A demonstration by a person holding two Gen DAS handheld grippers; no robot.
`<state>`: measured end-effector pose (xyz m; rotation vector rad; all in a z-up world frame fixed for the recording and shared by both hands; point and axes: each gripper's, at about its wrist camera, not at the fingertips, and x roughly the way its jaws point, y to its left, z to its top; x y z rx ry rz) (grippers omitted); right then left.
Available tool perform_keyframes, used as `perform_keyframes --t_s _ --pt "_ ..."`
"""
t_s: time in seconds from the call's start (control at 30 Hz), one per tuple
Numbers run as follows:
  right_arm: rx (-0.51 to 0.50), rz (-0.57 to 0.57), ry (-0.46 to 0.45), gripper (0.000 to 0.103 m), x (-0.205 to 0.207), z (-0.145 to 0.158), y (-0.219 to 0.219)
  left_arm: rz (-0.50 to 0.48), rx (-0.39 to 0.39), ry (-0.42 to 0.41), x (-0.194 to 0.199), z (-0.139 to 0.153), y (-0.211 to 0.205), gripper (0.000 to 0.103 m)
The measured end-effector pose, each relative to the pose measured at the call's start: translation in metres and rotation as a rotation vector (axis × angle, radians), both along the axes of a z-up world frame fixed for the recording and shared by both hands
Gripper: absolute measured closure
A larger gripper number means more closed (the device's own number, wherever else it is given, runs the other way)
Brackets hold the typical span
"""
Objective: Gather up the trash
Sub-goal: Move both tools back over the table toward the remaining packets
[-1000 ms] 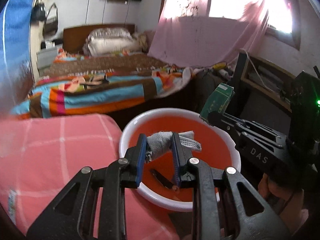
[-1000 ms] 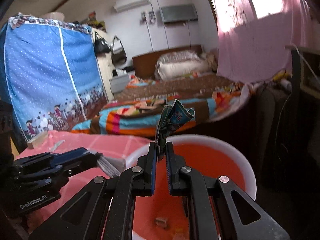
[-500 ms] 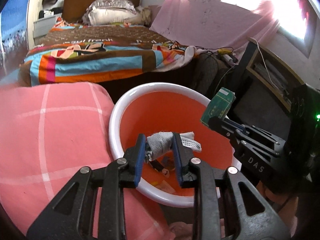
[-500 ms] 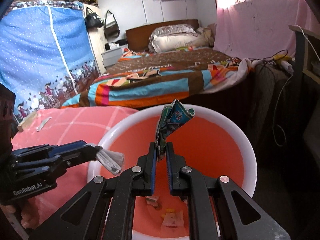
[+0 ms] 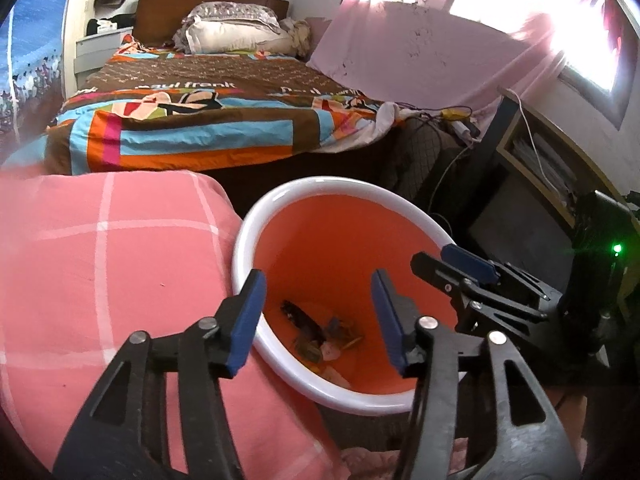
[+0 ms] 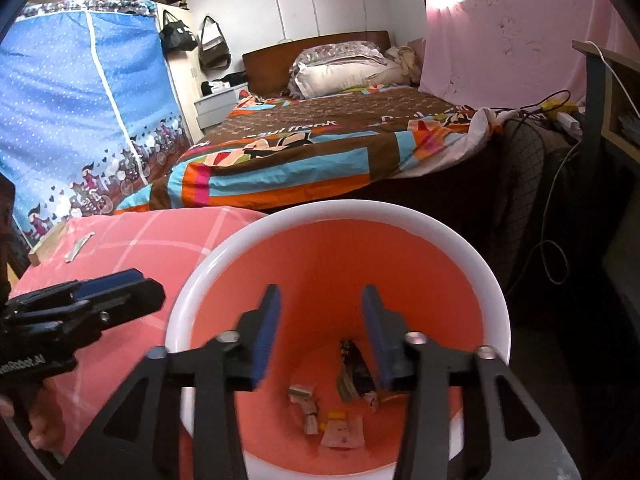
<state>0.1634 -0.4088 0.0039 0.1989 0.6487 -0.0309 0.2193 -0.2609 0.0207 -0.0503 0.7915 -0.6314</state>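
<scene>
An orange bin with a white rim [image 5: 260, 216] [image 6: 496, 292] stands beside the pink checked table. Several scraps of trash [image 5: 320, 338] [image 6: 340, 412] lie at its bottom. My left gripper [image 5: 316, 316] is open and empty above the bin's near left rim. My right gripper [image 6: 318, 334] is open and empty over the bin's mouth. The right gripper also shows in the left wrist view [image 5: 468, 266], and the left gripper in the right wrist view [image 6: 108, 292].
The pink checked tablecloth [image 5: 100, 280] [image 6: 132, 248] lies left of the bin, with a small paper strip [image 6: 80, 246] on it. A bed with a striped blanket [image 5: 208, 120], a blue wardrobe [image 6: 72, 120] and a dark shelf with cables [image 5: 540, 168] stand behind.
Both grippers have opened. The grey rag has left the left gripper and the green wrapper has left the right one; both have dropped out of the jaws over the bin.
</scene>
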Motion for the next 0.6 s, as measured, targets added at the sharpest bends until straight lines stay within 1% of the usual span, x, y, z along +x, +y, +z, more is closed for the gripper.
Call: perform_keyframes --t_s 0.07,0.13,0.17,0.2,0.27,0.33,0.37,0.43,0.47,0.5,0.53,0.6 --pt "0.001 -0.001 -0.002 0.054 0.0 0.001 0.0 0.011 -0.004 -0.012 -0.001 0.003 0.004 0.039" --pt "-0.002 -0.007 -0.008 0.045 0.001 0.002 0.001 0.023 -0.006 -0.024 -0.002 0.006 0.008 0.033" --pt "0.0 -0.012 -0.017 0.037 0.001 0.003 0.001 0.03 -0.008 -0.032 -0.002 0.008 0.011 0.031" --pt "0.002 -0.016 -0.027 0.031 0.0 0.005 0.001 0.039 -0.009 -0.042 -0.003 0.009 0.014 0.027" --pt "0.008 -0.028 -0.058 0.027 -0.002 0.01 0.0 0.065 -0.017 -0.076 -0.006 0.014 0.021 0.022" --pt "0.013 -0.04 -0.107 0.023 -0.006 0.017 0.001 0.091 -0.021 -0.107 -0.008 0.019 0.029 0.012" --pt "0.015 -0.043 -0.127 0.02 -0.008 0.02 0.002 0.109 -0.027 -0.132 -0.01 0.022 0.034 0.011" --pt "0.018 -0.047 -0.184 0.015 -0.012 0.027 0.005 0.14 -0.036 -0.172 -0.013 0.026 0.043 0.0" --pt "0.018 -0.048 -0.212 0.011 -0.014 0.031 0.007 0.171 -0.037 -0.205 -0.016 0.029 0.049 0.0" --pt "0.018 -0.049 -0.232 0.005 -0.015 0.034 0.009 0.195 -0.043 -0.235 -0.019 0.032 0.054 0.0" --pt "0.018 -0.051 -0.261 0.001 -0.018 0.037 0.011 0.211 -0.045 -0.255 -0.021 0.033 0.057 0.0" --pt "0.024 -0.052 -0.31 0.0 -0.021 0.043 0.014 0.241 -0.04 -0.291 -0.025 0.036 0.066 0.0"
